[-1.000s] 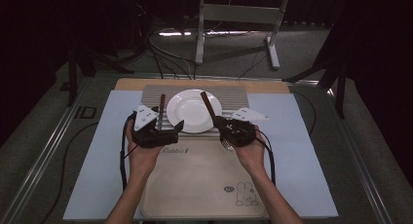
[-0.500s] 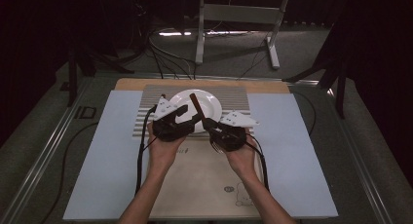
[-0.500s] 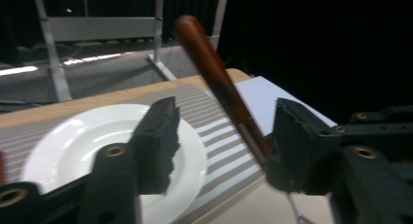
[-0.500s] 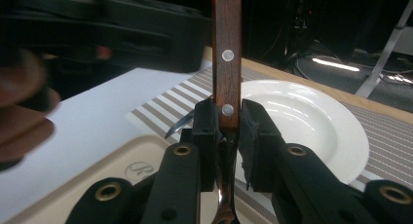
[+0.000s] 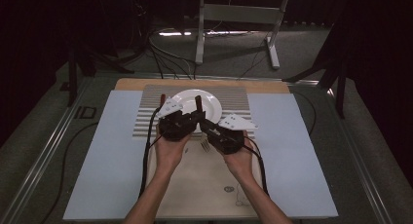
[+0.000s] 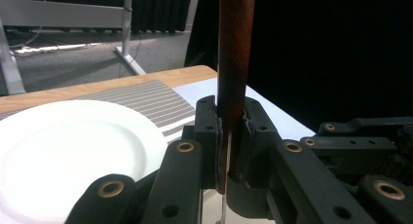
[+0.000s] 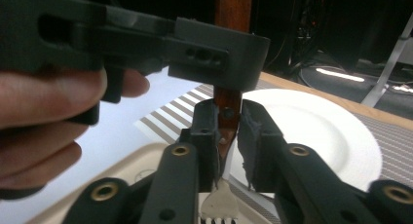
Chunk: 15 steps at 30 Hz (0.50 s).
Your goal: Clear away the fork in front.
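Two tools met over the near rim of the white plate (image 5: 195, 103), at about 6 o'clock of it, above the striped mat (image 5: 238, 98). Left tool (image 5: 197, 109) had just closed and stood clamped on the fork's wooden handle (image 6: 235, 63). Right tool (image 5: 204, 124), its jaws just easing apart, flanked the fork (image 7: 220, 200) lower down, tines pointing down; whether it gripped could not be told.

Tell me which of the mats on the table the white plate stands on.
The white plate stands on the grey-and-white striped mat at the far side. The plain cream mat lies nearer the person, and the pale blue sheet lies under both.
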### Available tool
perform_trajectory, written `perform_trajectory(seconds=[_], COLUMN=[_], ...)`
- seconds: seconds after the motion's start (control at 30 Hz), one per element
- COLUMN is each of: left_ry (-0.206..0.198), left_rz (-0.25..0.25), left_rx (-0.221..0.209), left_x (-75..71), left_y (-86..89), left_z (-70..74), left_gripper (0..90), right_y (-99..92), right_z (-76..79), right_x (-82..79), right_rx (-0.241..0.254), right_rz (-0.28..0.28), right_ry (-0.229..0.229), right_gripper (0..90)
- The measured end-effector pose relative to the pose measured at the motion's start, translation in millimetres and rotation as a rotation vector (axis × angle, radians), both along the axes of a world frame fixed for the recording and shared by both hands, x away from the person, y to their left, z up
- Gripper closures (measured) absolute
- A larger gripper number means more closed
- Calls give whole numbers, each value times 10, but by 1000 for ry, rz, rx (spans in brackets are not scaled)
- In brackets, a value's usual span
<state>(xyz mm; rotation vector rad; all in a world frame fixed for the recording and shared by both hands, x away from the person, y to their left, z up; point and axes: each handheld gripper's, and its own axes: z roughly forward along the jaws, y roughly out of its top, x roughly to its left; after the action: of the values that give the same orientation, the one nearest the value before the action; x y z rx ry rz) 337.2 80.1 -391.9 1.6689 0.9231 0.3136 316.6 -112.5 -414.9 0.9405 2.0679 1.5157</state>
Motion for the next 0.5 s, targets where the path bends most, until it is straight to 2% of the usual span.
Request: perform_trajectory(seconds=[0.03,0.07,0.13,0.23,0.33,0.5], left_ry=[1,1,-4,-6,-5,-1], left_rz=[3,6,10,22,28,28], left_rx=[4,-1,1,-4,0,6], left_x=[3,6,8,13,22,26], left_y=[10,23,57,107,152,208], left_z=[6,9,20,34,41,51], left_gripper=[806,807,807,807,806,806], right_y=[-16,-39,-109,-232,-344,-488], right_z=[-2,-6,-20,-33,-43,-61], right_x=[-1,5,19,59,94,131], right_rx=[-10,-23,-47,-60,-83,-91], right_rz=[-3,-6,-48,-98,-129,-169], right_ry=[-9,-12,-31,-17,-5,6], right_gripper=[564,494,354,196,140,134])
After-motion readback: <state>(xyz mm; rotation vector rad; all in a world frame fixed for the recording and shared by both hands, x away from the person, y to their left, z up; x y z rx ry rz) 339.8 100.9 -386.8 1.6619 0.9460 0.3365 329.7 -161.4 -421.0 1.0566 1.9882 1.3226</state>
